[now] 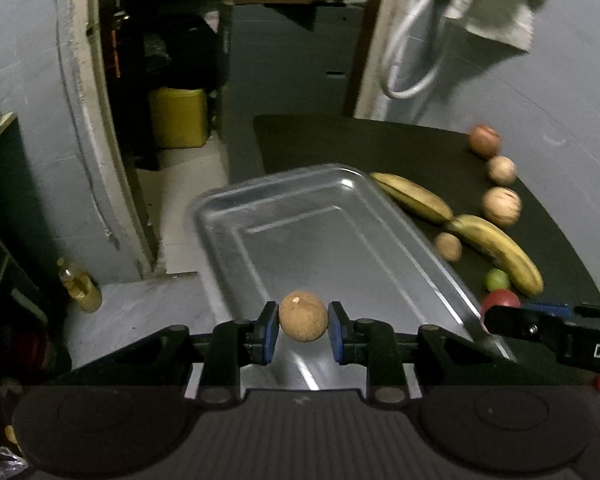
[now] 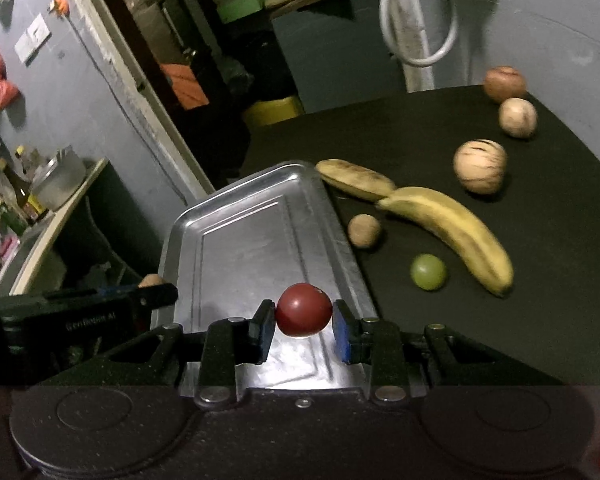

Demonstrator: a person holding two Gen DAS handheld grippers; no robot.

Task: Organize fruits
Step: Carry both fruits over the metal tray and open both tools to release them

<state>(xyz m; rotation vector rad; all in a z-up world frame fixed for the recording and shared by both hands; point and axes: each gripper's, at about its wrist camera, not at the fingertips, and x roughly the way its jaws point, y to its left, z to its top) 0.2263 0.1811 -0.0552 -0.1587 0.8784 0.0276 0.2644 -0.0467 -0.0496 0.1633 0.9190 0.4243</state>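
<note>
1. Two bananas (image 2: 452, 228) lie end to end on the black mat (image 2: 540, 320), right beside the metal tray (image 2: 236, 240).
2. Four round tan/brown fruits sit loose on the mat, plus one green fruit (image 2: 428, 271) near the bigger banana.
3. One brown round fruit (image 1: 303, 316) is pinched between the left gripper (image 1: 303, 330) pads, hanging over the tray's near end.
4. One red fruit (image 2: 304, 310) is clamped in the right gripper (image 2: 304, 330), also above the tray's near end.
5. Tray itself has no fruit lying in it, just bare metal.
</note>
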